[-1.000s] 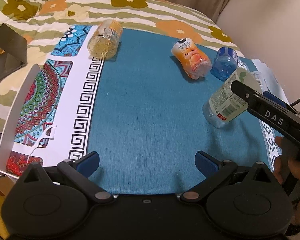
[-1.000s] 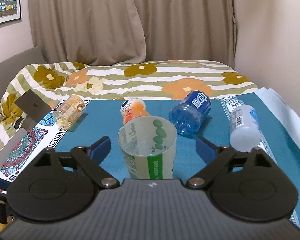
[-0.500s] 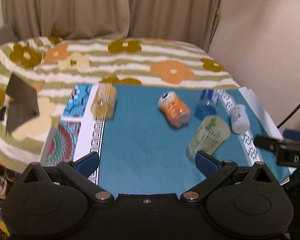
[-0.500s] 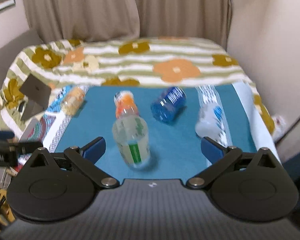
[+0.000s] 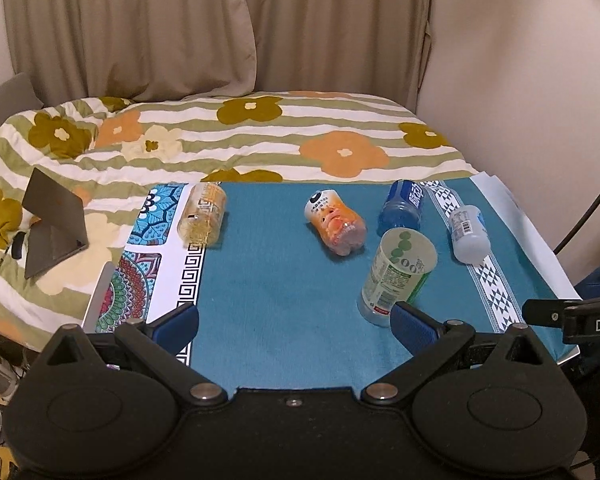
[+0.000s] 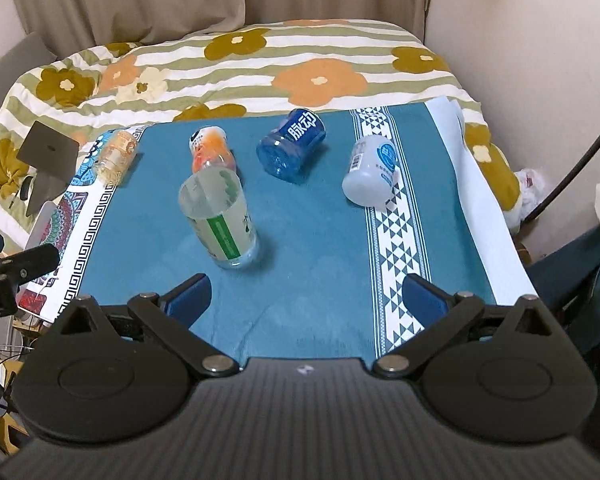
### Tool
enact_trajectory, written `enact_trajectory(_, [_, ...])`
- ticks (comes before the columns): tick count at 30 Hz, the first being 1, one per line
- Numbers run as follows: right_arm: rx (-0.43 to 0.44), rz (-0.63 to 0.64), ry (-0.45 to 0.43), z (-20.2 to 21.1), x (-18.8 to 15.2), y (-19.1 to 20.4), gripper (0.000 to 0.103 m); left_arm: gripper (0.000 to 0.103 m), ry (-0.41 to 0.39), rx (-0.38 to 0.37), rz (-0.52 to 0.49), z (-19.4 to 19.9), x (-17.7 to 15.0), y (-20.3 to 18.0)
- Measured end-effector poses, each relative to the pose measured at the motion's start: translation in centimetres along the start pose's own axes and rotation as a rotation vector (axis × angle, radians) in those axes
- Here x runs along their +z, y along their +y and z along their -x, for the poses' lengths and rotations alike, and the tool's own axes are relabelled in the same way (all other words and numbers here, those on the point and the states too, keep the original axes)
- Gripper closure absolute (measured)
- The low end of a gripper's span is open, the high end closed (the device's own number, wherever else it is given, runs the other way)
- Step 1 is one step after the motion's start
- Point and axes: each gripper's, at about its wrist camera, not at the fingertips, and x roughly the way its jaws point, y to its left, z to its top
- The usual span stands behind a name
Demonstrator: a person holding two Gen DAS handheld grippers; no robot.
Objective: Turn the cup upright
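The green-labelled cup (image 6: 220,220) stands upright on the teal cloth (image 6: 320,240), mouth up, just ahead of the right tool (image 6: 306,296) and off toward its left finger, clear of both fingers. The right tool is spread wide and grips nothing. From the left tool (image 5: 294,320), which is also spread wide and empty, the cup (image 5: 396,276) sits just beyond its right finger (image 5: 414,326), whose blue pad overlaps the cup's base in that view; whether they touch cannot be told.

Farther ahead of the right tool, four other cups lie on their sides on the cloth: an orange one (image 6: 212,152) straight behind the upright cup, a blue one (image 6: 292,146) ahead near centre, a white one (image 6: 370,170) ahead to the right on the patterned white band (image 6: 396,248), and a yellowish one (image 6: 118,154) far ahead to the left at the cloth's edge. Beyond the cloth lies a flowered, striped blanket (image 6: 260,68), with a dark tablet (image 6: 46,158) propped on it to the far left. The left tool's body (image 6: 8,276) shows at the left edge of the right view.
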Motion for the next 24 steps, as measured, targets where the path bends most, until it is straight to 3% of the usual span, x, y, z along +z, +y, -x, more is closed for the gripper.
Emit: enact_trajectory(24, [-0.003, -0.008, 0.001, -0.14, 0.03, 0.53, 0.0, 0.0, -0.023, 0.019, -0.06, 0.5, 0.01, -0.56])
